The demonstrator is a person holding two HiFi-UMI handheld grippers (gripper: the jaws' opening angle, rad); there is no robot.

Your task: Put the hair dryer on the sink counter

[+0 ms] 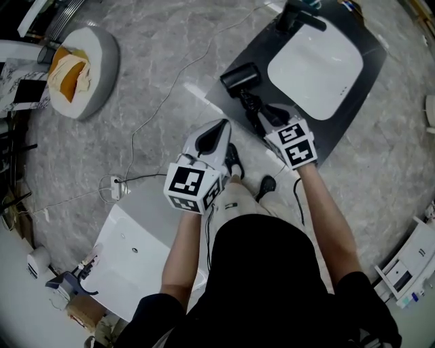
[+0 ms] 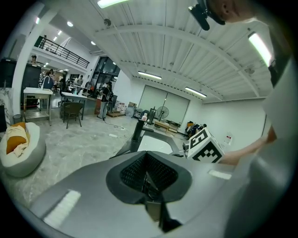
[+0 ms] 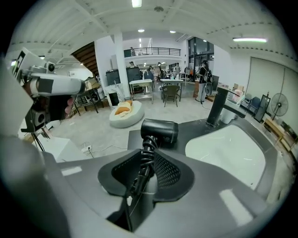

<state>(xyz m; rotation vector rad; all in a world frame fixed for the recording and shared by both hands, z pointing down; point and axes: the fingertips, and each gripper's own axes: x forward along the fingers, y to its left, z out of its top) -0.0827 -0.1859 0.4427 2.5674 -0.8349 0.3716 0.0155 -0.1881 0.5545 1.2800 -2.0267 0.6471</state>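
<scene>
1. The right hand-held gripper (image 1: 258, 112) is pinching the ribbed black handle of the hair dryer (image 1: 240, 76). The dryer's barrel lies on the table (image 1: 346, 115), at its left end just beside the sink (image 1: 316, 68).
2. The left hand-held gripper (image 1: 216, 132) is held nearer and to the left, off the table, with its jaws pressed together on nothing.
3. The table is a dark, flat slab with rounded corners. It stands on a grey marbled floor (image 1: 156, 68) in a big open hall with a white ribbed ceiling, strip lights and a railed upper level at the far end.
4. A black faucet (image 1: 298, 17) rises at the far edge of the sink.
5. A thin white cable (image 1: 146, 122) trails over the floor to a socket block (image 1: 117, 185) on the left.
6. A round grey cushion (image 1: 85, 61) holding orange and cream cloth lies at the far left.
7. A white box (image 1: 136, 251) stands at the near left.
8. The sink is smooth, glossy white. The dryer is matt black.
</scene>
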